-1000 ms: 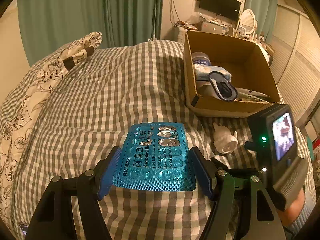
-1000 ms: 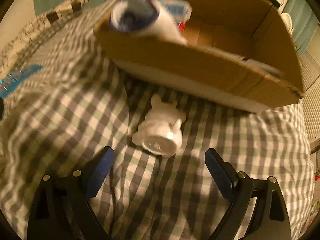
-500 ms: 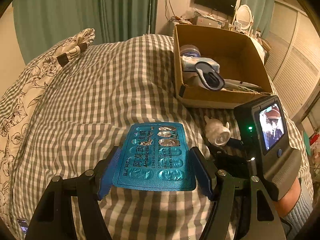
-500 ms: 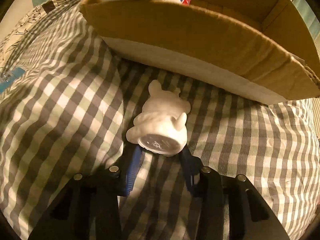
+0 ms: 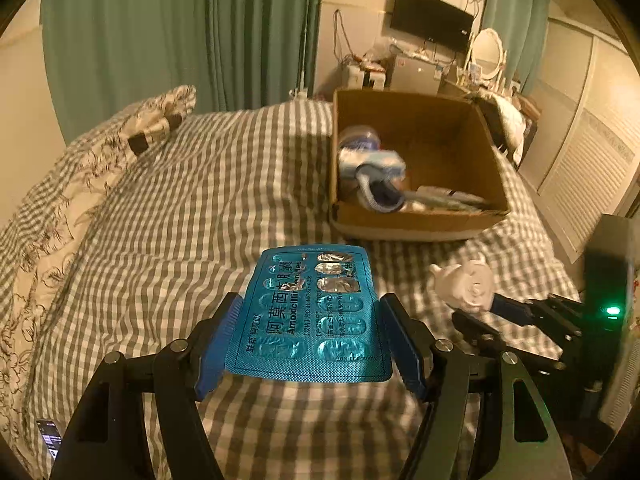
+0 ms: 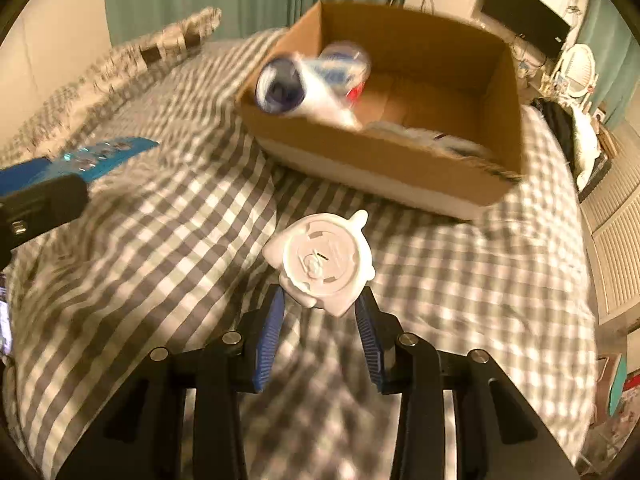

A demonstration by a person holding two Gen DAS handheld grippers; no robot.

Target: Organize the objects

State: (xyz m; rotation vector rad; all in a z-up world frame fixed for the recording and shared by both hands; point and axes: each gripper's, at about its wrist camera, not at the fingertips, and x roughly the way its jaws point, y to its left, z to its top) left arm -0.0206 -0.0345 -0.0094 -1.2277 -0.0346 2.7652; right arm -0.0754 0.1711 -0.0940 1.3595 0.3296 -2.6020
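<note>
My left gripper (image 5: 310, 332) is shut on a blue blister pack of pills (image 5: 310, 312) and holds it flat above the checked bed cover. My right gripper (image 6: 320, 308) is shut on a small white animal figurine (image 6: 322, 262), lifted off the bed with its round base toward the camera. The figurine (image 5: 464, 284) and the right gripper's fingers (image 5: 508, 308) show at the right of the left wrist view. The blister pack also shows at the left of the right wrist view (image 6: 100, 156). An open cardboard box (image 5: 416, 220) lies ahead on the bed (image 6: 436, 184).
The box holds a bottle (image 5: 358, 140), a rolled sock (image 5: 378, 192) and other small items. A patterned pillow (image 5: 132, 132) lies at the far left. Green curtains (image 5: 180, 32), a wall TV (image 5: 432, 20) and louvred doors (image 5: 588, 168) surround the bed.
My right gripper closed on the white figurine and lifted it off the bed, turning its base toward the camera. My left gripper kept the blister pack and rose slightly.
</note>
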